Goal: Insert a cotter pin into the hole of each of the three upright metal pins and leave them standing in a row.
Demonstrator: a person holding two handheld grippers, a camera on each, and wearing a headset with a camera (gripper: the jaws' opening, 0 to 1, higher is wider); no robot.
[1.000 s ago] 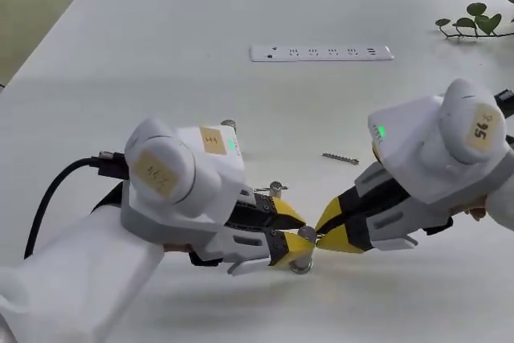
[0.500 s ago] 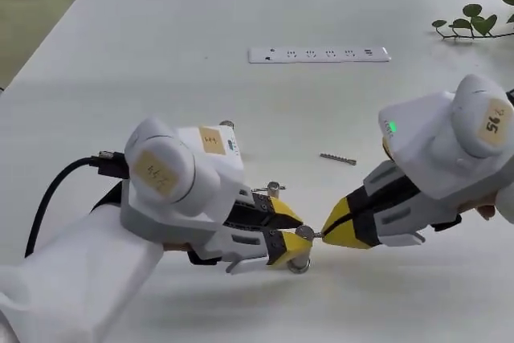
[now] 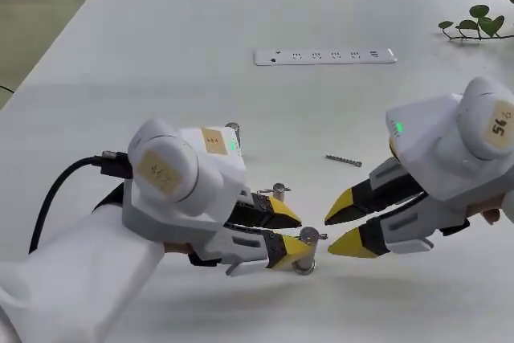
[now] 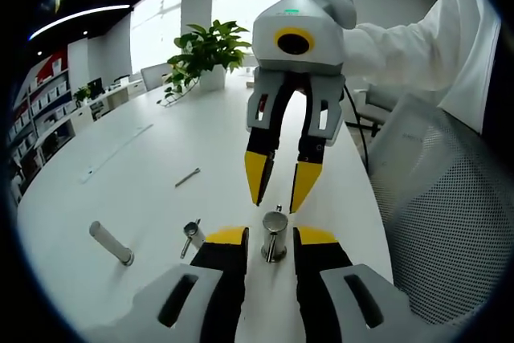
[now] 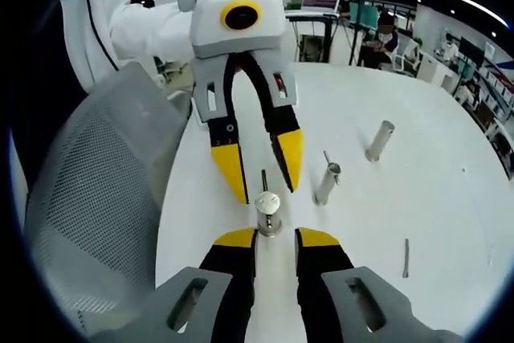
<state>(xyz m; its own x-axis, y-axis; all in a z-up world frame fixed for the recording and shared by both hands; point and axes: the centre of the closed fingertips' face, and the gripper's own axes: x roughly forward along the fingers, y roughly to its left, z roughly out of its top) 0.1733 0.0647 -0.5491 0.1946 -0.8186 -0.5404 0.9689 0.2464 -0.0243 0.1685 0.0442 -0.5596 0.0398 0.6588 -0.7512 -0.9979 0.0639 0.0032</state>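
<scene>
My left gripper [image 3: 295, 234] has its jaws parted, set loosely round the nearest metal pin [image 3: 306, 238]; the left gripper view shows a gap on either side. A cotter pin [image 3: 320, 236] pokes out at that pin's head. My right gripper [image 3: 340, 230] faces it with its jaws spread, holding nothing. The second metal pin [image 3: 279, 191] stands just behind, and the third metal pin [image 3: 233, 128] stands farther back. A loose cotter pin [image 3: 343, 160] lies on the white table [image 3: 201, 54].
</scene>
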